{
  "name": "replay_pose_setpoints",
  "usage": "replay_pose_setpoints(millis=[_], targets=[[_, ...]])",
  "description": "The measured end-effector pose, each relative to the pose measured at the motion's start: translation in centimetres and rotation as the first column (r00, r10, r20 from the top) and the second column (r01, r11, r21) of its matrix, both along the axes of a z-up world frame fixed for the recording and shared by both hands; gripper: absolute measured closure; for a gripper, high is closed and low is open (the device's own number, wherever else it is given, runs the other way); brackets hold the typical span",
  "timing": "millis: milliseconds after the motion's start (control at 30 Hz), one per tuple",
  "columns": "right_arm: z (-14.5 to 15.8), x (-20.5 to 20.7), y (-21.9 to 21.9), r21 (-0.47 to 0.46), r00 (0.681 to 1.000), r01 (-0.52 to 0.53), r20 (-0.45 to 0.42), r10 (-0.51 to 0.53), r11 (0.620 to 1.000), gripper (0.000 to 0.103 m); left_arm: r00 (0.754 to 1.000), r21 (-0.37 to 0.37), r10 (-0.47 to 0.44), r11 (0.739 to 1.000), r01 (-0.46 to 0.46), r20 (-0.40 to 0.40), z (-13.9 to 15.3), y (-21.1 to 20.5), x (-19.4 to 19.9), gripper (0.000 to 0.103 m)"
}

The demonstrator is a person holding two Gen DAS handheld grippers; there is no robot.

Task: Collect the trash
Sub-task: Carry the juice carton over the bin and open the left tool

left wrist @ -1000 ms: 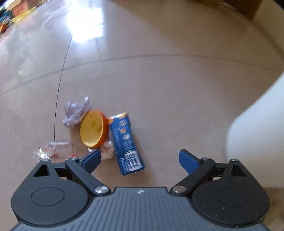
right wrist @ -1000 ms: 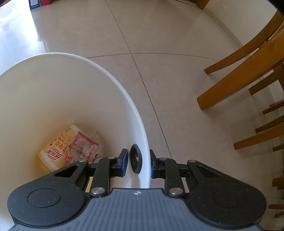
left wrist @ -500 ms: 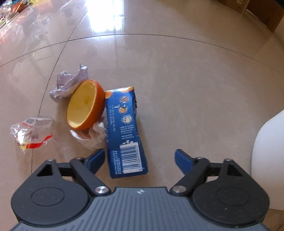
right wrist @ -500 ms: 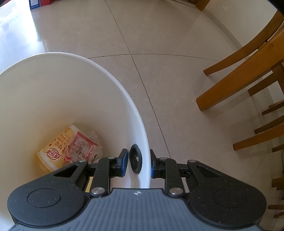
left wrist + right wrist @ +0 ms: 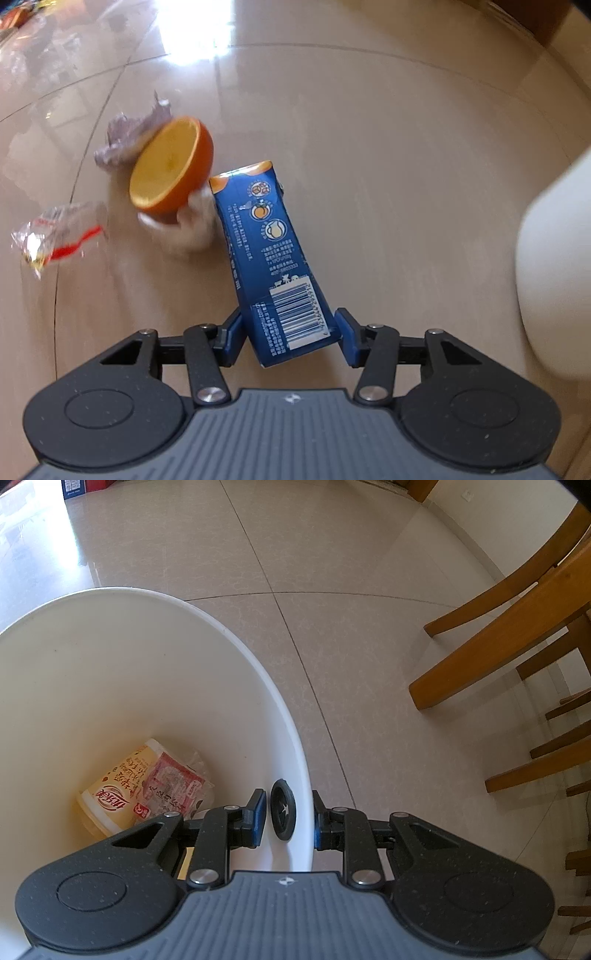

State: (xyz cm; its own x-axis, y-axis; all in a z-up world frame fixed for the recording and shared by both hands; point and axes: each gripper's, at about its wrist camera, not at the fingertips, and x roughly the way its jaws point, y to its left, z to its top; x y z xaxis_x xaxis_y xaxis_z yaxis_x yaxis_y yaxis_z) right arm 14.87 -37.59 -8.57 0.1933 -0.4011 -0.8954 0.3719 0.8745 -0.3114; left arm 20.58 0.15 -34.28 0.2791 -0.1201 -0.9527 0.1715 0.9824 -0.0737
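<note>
Blue carton [image 5: 273, 254] fills the middle of the left wrist view, its barcode end sitting between the pads of the left gripper [image 5: 290, 334]. Both pads lie against the carton's sides — the gripper is closed about halfway and appears to have hold of it, while the far end tilts toward the upper left. Just beyond that far end, an orange half [image 5: 171, 170] stands with its cut face turned to the camera, resting on a white tissue [image 5: 192, 229]. A crumpled grey wrapper [image 5: 125, 142] lies behind the orange, and a clear wrapper [image 5: 55, 236] with red print lies apart at the left edge, on the tiled floor [image 5: 388, 147]. The bin [image 5: 554, 277] shows as a white blur at the right edge.

In the right wrist view the right gripper [image 5: 288, 821] straddles the bin's [image 5: 147, 672] white wall near the lower middle: one pad inside, one outside, closed nearly onto it, with a black grommet [image 5: 282, 814] on the wall between them. Whether the inner pad actually touches, I cannot tell. At the bottom of the bin, lower left, lies a cup [image 5: 118, 794] with a pink packet [image 5: 173, 786] on it. Wooden chair legs [image 5: 498, 646] cross the right side.
</note>
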Motion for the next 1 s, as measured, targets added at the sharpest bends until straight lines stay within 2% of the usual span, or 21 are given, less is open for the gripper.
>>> replay_pose_setpoints(millis=[100,167,267,367,400,500,633,733,1000], targets=[[0.0,0.1,0.0,-0.003,1.0,-0.002,-0.002,0.002,1.0,0.076,0.999,0.004,-0.034,0.999,0.034,-0.022,0.1,0.3,-0.7,0.051],[0.0,0.1,0.0,-0.001,1.0,0.0,-0.002,0.0,1.0,0.076,1.0,0.019,-0.014,1.0,0.015,-0.024,0.1,0.6,-0.5,0.047],[0.0,0.1,0.0,0.0,1.0,0.002,-0.001,-0.002,1.0,0.076,0.999,-0.009,0.035,0.999,-0.035,-0.002,0.6,0.9,0.6,0.035],[0.0,0.1,0.0,-0.001,1.0,0.004,-0.001,-0.004,1.0,0.076,0.998,-0.006,0.066,0.998,-0.066,0.013,0.7,1.0,2.1,0.035],[0.0,0.1,0.0,-0.002,1.0,0.004,-0.002,-0.004,1.0,0.076,0.997,-0.003,0.07,0.998,-0.07,0.015,0.7,0.8,2.5,0.038],[0.0,0.1,0.0,-0.001,1.0,0.003,-0.001,-0.003,1.0,0.076,0.997,0.018,0.078,0.997,-0.078,0.001,0.4,0.5,3.4,0.063],[0.0,0.1,0.0,-0.003,1.0,0.001,-0.003,-0.001,1.0,0.076,0.997,0.011,0.079,0.997,-0.079,0.021,0.9,0.3,3.6,0.065],[0.1,0.1,0.0,-0.001,1.0,0.001,-0.002,-0.001,1.0,0.076,0.999,-0.014,0.049,0.999,-0.049,0.019,1.3,0.2,2.6,0.065],[0.0,0.1,0.0,-0.002,1.0,-0.002,-0.005,0.002,1.0,0.076,0.999,-0.006,-0.052,0.999,0.051,-0.011,3.9,-0.1,1.8,0.065]])
